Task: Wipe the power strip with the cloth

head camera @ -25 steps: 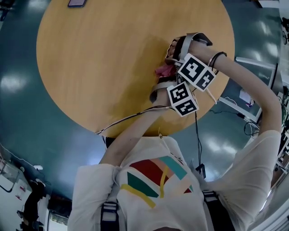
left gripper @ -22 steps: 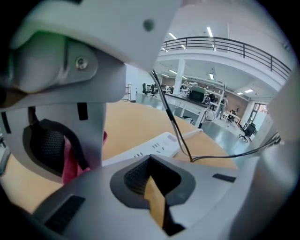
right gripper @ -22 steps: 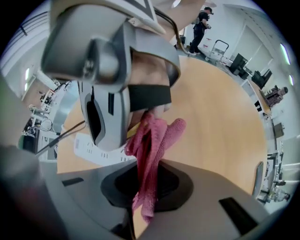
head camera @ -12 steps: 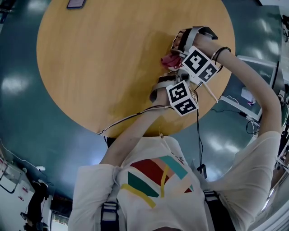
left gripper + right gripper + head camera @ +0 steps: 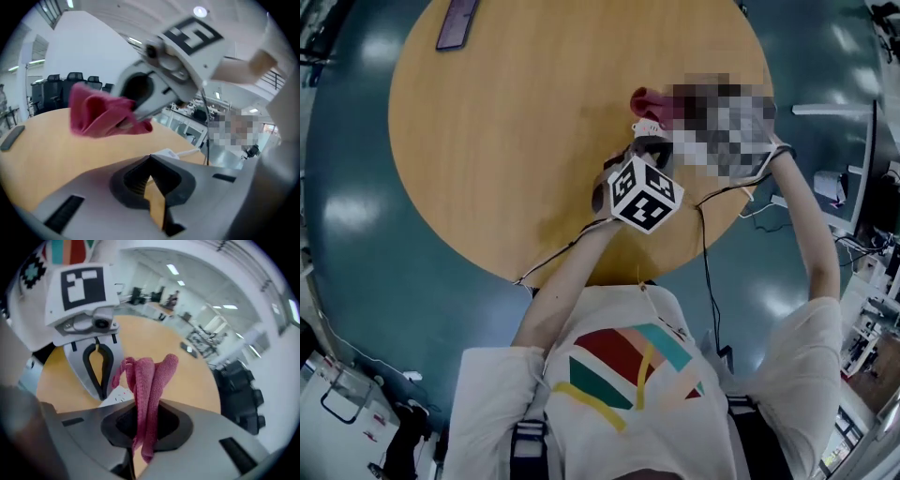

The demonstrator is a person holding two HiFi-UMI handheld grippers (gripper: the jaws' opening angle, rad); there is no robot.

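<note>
**Red cloth held over the power strip, left claw shut at its side**

The round wooden desk (image 5: 506, 141) fills most of the head view. The power strip (image 5: 119, 395), a small white block, lies toward the right side of it, in front of the person (image 5: 628, 394), who wears a white shirt with coloured bands. Both arms reach in to the power strip.

The left claw (image 5: 150, 159) points down at the power strip. Its jaws are drawn together with nothing between them, and bare desk shows through the loop behind the tips. The tips stand right at the power strip's near edge, though contact cannot be told.

The right claw (image 5: 143, 408) is on the far side of the power strip and faces the left claw across it. Its jaws are clamped on the cloth (image 5: 150, 376). The cloth is a red knitted piece, bunched in folds, which stands out past the jaw tips above the power strip and off the desk.

Well apart from the power strip, a dark flat object (image 5: 457, 22) lies at the desk's far left edge.
</note>
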